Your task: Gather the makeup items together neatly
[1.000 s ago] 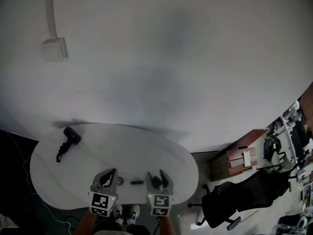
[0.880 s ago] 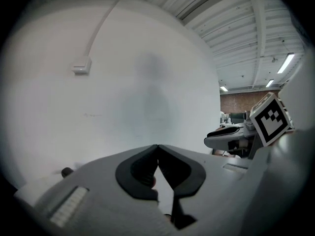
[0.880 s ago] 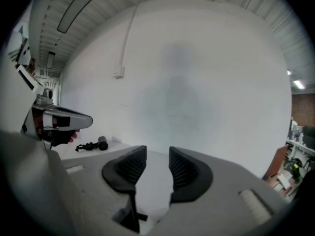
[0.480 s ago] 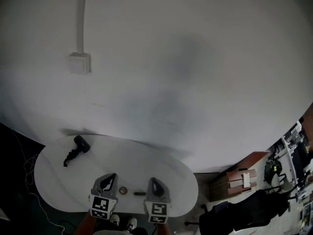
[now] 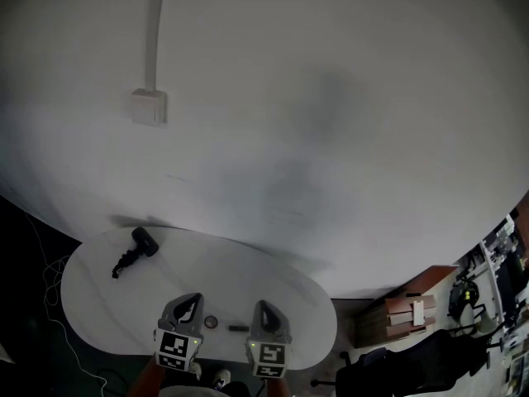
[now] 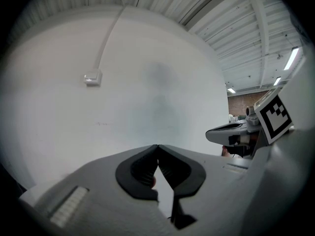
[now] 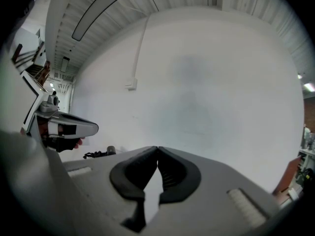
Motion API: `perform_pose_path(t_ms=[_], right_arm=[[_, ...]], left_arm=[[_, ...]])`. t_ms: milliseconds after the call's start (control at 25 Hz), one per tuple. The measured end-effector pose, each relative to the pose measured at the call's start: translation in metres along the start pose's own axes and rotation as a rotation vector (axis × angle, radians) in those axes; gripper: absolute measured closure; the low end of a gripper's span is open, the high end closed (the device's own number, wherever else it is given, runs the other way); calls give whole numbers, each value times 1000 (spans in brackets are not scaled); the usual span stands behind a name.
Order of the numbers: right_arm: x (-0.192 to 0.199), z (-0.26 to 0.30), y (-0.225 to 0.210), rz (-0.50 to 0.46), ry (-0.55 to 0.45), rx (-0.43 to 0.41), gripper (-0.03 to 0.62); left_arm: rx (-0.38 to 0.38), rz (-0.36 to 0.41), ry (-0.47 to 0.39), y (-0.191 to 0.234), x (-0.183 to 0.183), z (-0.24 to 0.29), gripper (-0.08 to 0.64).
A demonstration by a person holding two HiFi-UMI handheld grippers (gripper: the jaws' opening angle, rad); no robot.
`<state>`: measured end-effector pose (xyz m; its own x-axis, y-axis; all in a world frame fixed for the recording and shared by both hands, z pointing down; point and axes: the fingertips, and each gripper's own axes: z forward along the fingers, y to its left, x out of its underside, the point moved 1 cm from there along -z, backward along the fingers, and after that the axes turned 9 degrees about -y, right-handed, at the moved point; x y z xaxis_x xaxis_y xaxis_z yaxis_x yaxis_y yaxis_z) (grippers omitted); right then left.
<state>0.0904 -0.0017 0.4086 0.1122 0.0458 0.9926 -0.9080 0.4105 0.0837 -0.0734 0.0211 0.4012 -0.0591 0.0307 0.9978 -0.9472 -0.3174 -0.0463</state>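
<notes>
On the white oval table (image 5: 99,304), a small round compact (image 5: 212,322) and a slim dark stick (image 5: 238,328) lie near the front edge. They sit between my two grippers. My left gripper (image 5: 188,298) hovers just left of the compact, and its tips meet in the left gripper view (image 6: 157,146), with nothing clearly held. My right gripper (image 5: 262,304) hovers just right of the stick. Its jaws have just been closing and stand shut (image 7: 157,148) with nothing between them. Both grippers point roughly level toward the wall.
A black handled device with a cord (image 5: 136,246) lies at the table's far left. A white wall rises behind the table, with a junction box and conduit (image 5: 149,106) on it. A wooden cabinet (image 5: 409,308) and a black office chair (image 5: 388,370) stand to the right.
My right gripper's jaws went from open to shut with nothing in them. Both grippers rose slightly, and the head view tilted up, so the table sits lower in the frame.
</notes>
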Motion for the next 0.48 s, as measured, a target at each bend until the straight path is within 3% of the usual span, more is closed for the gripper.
perform_pose_path(t_ms=[480], right_arm=[[3, -4, -4, 6, -2, -5, 587]], left_arm=[[0, -8, 7, -6, 7, -1, 549]])
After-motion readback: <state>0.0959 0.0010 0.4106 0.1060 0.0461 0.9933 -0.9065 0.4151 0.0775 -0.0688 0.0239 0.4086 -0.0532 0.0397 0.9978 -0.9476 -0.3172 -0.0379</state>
